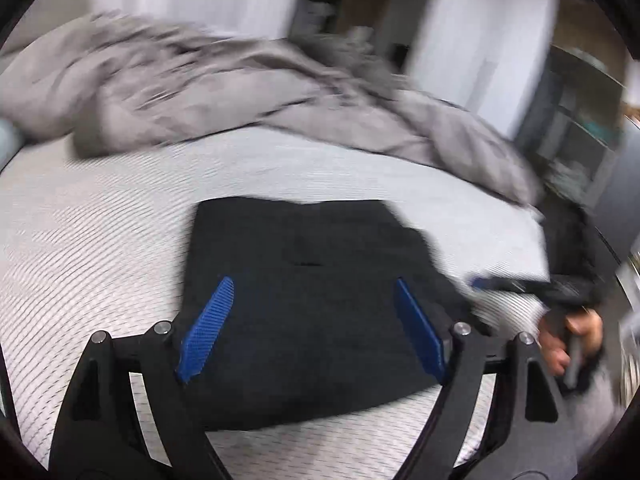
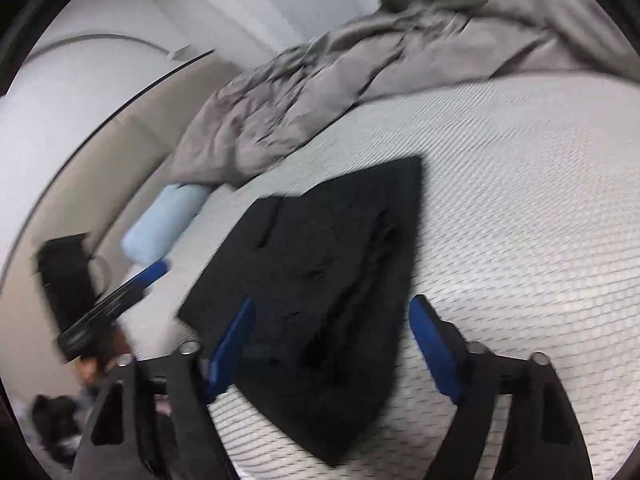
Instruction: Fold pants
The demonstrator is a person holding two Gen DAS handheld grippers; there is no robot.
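The black pants point(image 1: 316, 292) lie folded into a compact, roughly rectangular stack on the white textured mattress point(image 1: 100, 248), flat and free of any grip. In the left wrist view the stack fills the centre and runs down toward six o'clock; in the right wrist view the same pants point(image 2: 320, 292) sit at centre as a tilted slab with one corner pointing toward one o'clock.

The left gripper point(image 1: 312, 328) hangs above the near part of the stack, its blue pads spread wide, holding nothing. The pants show between the fingers but the pads do not press on them.

The right gripper point(image 2: 332, 344) also stands apart, somewhat less wide, its blue pads on either side of the stack's near end with no cloth pinched.

In the left view a hand point(image 1: 568, 340) at four o'clock grasps the other tool's handle. In the right view the left tool appears blurred at nine o'clock.

A crumpled grey duvet point(image 1: 240, 92) lies across the mattress from ten to two o'clock, well apart from the pants. A pale blue pillow point(image 2: 164, 224) rests at ten o'clock in the right view, beside the duvet's edge.
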